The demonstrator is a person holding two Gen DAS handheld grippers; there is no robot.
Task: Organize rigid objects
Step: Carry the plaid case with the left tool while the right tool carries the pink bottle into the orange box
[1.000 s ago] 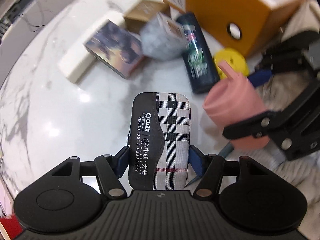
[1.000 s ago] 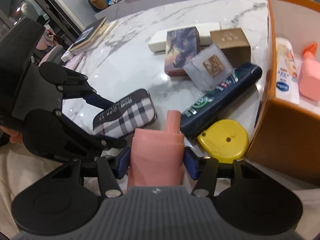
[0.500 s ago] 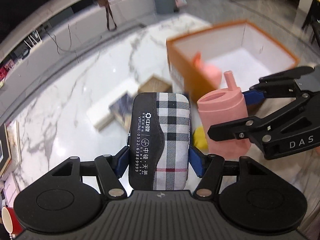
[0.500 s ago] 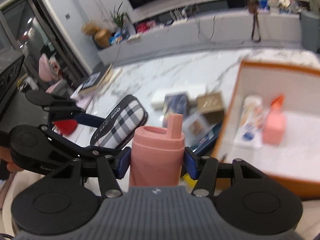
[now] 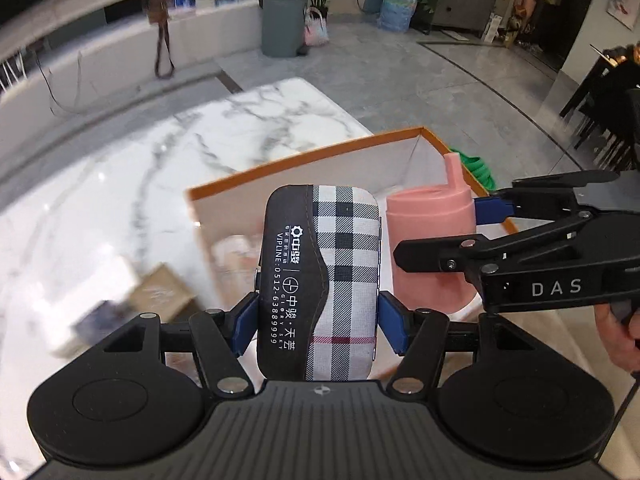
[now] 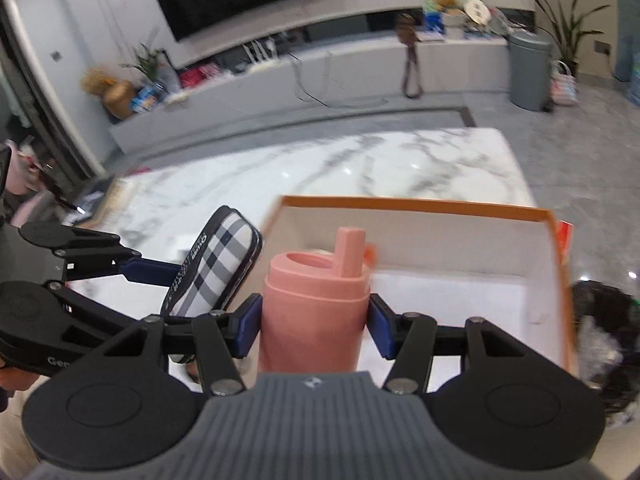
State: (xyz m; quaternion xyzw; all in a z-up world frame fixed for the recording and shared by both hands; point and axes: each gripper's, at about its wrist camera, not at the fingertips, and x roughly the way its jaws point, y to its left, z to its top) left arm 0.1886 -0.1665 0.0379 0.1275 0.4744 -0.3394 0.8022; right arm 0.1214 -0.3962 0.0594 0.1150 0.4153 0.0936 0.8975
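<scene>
left gripper [image 5: 318, 314], lower centre of the left wrist view, is clamped on the plaid case [image 5: 320, 280]; both blue pads press the case's long sides. right gripper [image 6: 314, 322], lower centre of the right wrist view, is clamped on the pink bottle [image 6: 314, 312], pads against its body below the cap, spout upward.

scene, largest to smallest:
- marble worktop [image 5: 120, 184]: fills the left and centre of the left wrist view.
- orange box [image 6: 420, 204]: open top, white inside, centre right of the right wrist view, on the worktop. contents at its floor are blurred; a pale item and a pink item appear to lie there.
- plaid case: held in the air, in front of the box's near left corner as framed.
- pink bottle: held in the air, framed against the box interior, just right of the case in the left wrist view.
- small boxes [image 5: 160, 292]: lower left of the left wrist view, on the worktop beside the orange box, blurred.

judged step: both items are being carried to the orange box for placement.

faults to guard against:
- collision: the two grippers sit close together; converging on the same opening could knock case against bottle.
- rim strike: lowering too soon could catch the case on the box wall.
- tipping: the bottle, if released on top of the items already inside, could topple.
</scene>
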